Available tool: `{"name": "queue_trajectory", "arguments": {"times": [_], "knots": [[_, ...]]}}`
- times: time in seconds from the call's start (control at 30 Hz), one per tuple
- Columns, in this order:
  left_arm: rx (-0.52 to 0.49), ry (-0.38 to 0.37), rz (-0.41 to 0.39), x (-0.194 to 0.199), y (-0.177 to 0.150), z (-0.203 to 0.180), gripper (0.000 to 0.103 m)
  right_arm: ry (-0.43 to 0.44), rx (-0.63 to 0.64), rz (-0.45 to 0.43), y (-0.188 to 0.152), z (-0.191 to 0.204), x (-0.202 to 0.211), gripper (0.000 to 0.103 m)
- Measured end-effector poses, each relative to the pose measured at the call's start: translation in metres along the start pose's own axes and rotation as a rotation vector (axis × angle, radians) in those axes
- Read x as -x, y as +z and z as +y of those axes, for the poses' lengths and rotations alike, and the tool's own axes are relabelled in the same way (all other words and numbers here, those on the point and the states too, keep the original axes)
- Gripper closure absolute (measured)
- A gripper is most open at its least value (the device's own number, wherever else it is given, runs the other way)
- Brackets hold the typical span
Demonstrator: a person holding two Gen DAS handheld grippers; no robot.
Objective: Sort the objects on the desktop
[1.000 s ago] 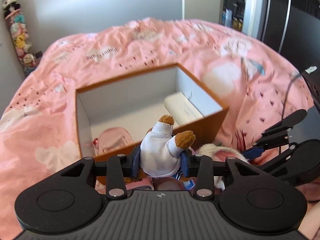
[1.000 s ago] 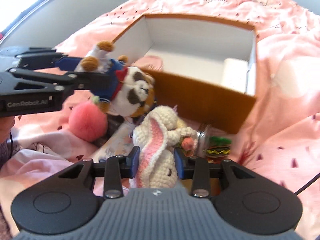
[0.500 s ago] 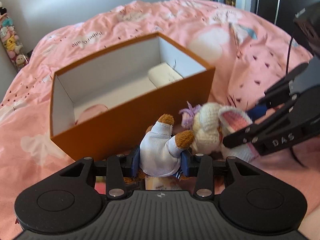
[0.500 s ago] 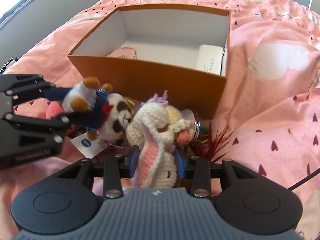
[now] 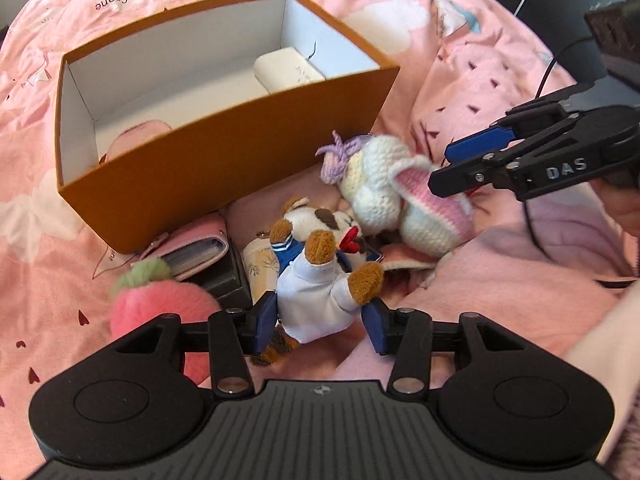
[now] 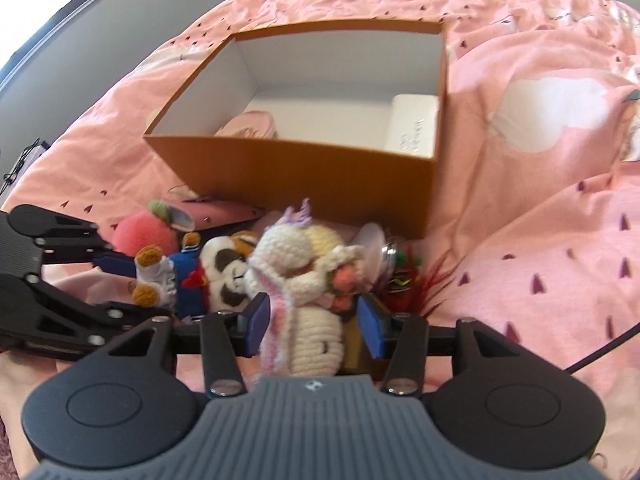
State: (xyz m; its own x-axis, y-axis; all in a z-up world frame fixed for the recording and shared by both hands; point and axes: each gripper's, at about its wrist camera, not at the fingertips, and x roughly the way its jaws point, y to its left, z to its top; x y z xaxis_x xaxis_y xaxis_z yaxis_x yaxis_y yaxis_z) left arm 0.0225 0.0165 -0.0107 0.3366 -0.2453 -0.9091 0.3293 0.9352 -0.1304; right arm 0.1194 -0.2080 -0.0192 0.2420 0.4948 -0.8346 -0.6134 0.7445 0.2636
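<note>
An orange box (image 5: 224, 152) with a white inside stands on the pink bed; it also shows in the right wrist view (image 6: 296, 172). My left gripper (image 5: 322, 320) has opened; the plush dog in a white and blue sailor suit (image 5: 320, 280) lies between its fingers on the pile. My right gripper (image 6: 314, 320) has opened too; the crocheted white rabbit (image 6: 304, 292) stands between its fingers, apart from the pads. The rabbit also shows in the left wrist view (image 5: 384, 196).
In the box lie a white case (image 5: 288, 70) and a pink item (image 5: 136, 140). In front of the box lie a pink plush strawberry (image 5: 160, 312), a pink wallet (image 5: 192, 244), a small cup (image 5: 260, 264) and a glass jar (image 6: 380, 252). A black cable (image 5: 536, 216) runs at the right.
Both grippers came down from box height to the pile in front of the box and opened. The plush dog and the rabbit now rest on the bed, released.
</note>
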Motion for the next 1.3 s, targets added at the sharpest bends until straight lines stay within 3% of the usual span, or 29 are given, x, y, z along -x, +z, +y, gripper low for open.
{"name": "queue_trajectory", "arguments": {"times": [0.2, 0.27, 0.37, 0.5, 0.67, 0.87, 1.13, 1.3], "knots": [[0.038, -0.073, -0.079, 0.030, 0.012, 0.008, 0.044, 0.015, -0.007, -0.013, 0.004, -0.001, 0.006, 0.052], [0.058, -0.060, -0.083, 0.030, 0.021, 0.012, 0.043, 0.030, -0.006, -0.005, 0.005, 0.000, 0.005, 0.053], [0.036, -0.008, -0.047, 0.018, 0.031, 0.015, 0.043, 0.030, -0.006, 0.012, 0.006, -0.001, 0.001, 0.054], [0.043, -0.032, 0.026, -0.007, 0.036, 0.028, 0.043, 0.038, -0.044, 0.029, 0.005, -0.009, -0.002, 0.057], [0.029, -0.088, 0.099, -0.034, 0.029, 0.029, 0.043, 0.103, -0.123, 0.058, -0.001, -0.026, -0.007, 0.058], [0.068, -0.075, 0.145, -0.052, 0.018, 0.030, 0.046, 0.232, -0.239, 0.115, -0.005, -0.041, -0.032, 0.055], [0.115, -0.039, 0.104, -0.046, 0.009, 0.034, 0.057, 0.179, -0.142, 0.160, -0.007, -0.009, -0.060, 0.049], [0.173, -0.026, 0.053, -0.033, 0.004, 0.040, 0.059, 0.127, -0.024, 0.144, -0.003, 0.010, -0.059, 0.056]]}}
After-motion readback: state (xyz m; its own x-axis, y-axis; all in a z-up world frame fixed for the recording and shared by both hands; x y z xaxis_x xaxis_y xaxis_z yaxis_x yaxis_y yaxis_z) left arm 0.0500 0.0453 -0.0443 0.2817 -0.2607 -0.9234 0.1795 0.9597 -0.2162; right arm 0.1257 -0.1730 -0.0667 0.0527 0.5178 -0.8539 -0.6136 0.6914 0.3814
